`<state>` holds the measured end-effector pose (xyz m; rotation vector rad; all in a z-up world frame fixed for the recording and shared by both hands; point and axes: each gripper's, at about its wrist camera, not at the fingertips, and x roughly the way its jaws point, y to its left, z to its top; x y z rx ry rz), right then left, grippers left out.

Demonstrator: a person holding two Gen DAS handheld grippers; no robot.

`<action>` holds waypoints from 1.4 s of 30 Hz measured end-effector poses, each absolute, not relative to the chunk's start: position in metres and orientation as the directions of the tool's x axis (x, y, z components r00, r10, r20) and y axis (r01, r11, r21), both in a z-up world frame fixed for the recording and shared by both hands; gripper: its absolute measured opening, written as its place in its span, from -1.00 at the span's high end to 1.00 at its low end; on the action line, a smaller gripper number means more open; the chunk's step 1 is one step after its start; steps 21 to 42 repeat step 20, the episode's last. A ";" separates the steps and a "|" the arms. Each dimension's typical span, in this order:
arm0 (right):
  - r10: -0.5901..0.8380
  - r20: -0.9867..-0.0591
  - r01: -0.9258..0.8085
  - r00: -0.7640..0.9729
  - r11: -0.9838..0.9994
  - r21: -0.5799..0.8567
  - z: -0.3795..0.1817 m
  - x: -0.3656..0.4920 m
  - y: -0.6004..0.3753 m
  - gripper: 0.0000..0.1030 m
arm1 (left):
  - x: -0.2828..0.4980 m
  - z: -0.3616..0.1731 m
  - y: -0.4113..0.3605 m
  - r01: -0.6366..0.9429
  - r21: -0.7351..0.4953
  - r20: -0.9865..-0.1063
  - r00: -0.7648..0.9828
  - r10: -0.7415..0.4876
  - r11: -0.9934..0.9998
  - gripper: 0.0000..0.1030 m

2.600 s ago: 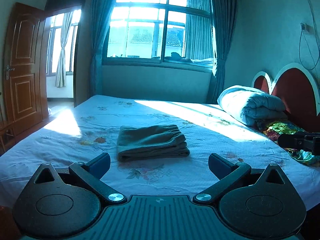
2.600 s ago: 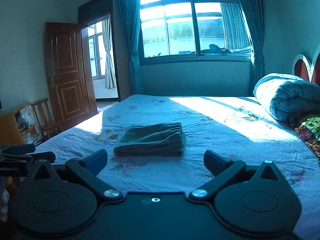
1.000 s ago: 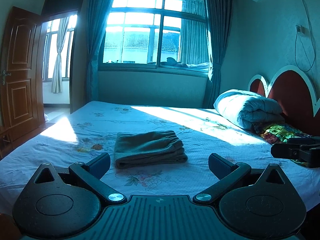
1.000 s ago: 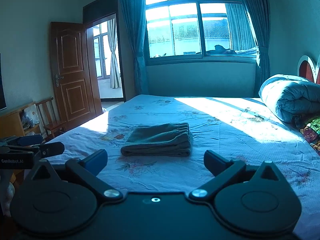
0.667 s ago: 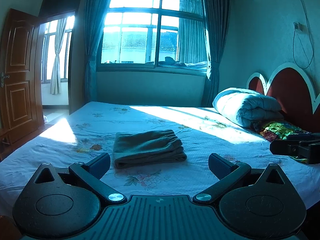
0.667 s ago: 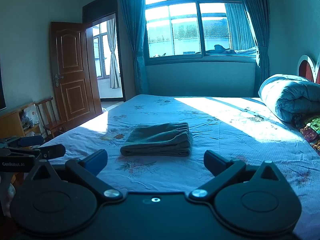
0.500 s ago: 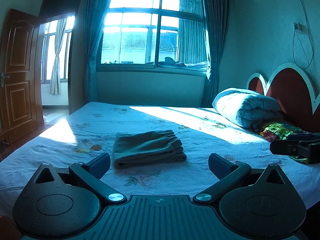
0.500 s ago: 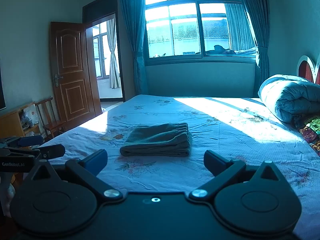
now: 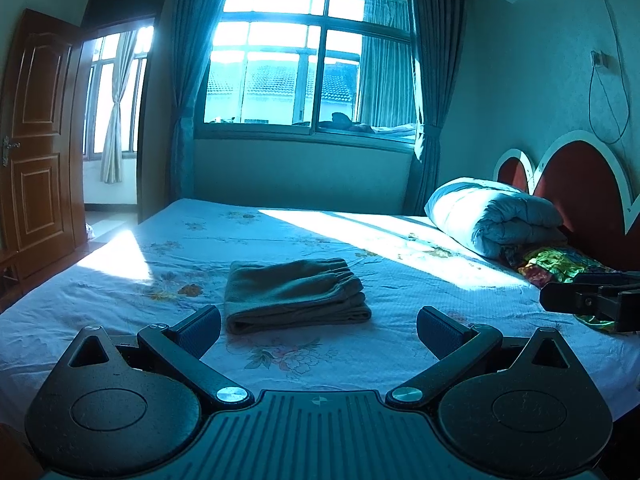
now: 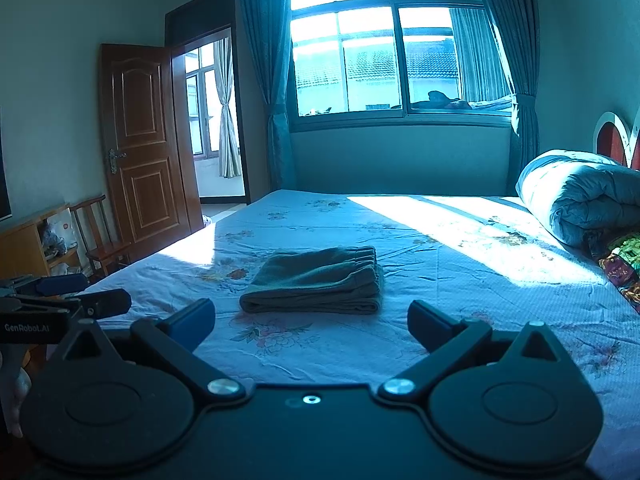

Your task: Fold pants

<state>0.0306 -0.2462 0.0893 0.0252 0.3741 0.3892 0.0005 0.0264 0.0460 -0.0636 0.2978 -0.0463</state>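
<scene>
Grey-green pants [image 9: 294, 294] [image 10: 318, 280] lie folded into a compact stack on the floral sheet of the bed [image 9: 120, 280] [image 10: 460, 280], elastic waistband toward the right. My left gripper [image 9: 318, 330] is open and held back from the pants, above the bed's near edge, nothing between its fingers. My right gripper [image 10: 311, 322] is open too and equally clear of the cloth. In the left wrist view the right gripper's side [image 9: 588, 300] shows at the right edge. The left gripper's side [image 10: 68, 300] shows at the left of the right wrist view.
A rolled blue quilt [image 9: 492, 216] [image 10: 580, 196] and a colourful cloth [image 9: 560, 264] lie at the headboard [image 9: 580, 184] on the right. An open wooden door [image 10: 144, 144], a chair [image 10: 100, 240] and a shelf [image 10: 24, 240] stand left of the bed. A window [image 10: 400, 48] fills the far wall.
Both grippers have drawn back and lowered a little from the bed, so the pants sit slightly farther off. The pants have not moved, and both grippers stay open.
</scene>
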 end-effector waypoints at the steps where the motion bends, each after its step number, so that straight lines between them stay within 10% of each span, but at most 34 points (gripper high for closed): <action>1: 0.375 -0.352 -0.366 0.858 0.926 0.094 0.089 0.031 -0.246 -0.89 | 0.001 0.046 0.027 0.035 -0.068 -0.291 0.955 -0.053 0.997 -1.00; 42: 0.376 -0.347 -0.367 0.859 0.926 0.093 0.090 0.031 -0.245 -0.89 | 0.000 0.044 0.034 0.025 -0.118 -0.249 0.967 -0.054 0.993 -1.00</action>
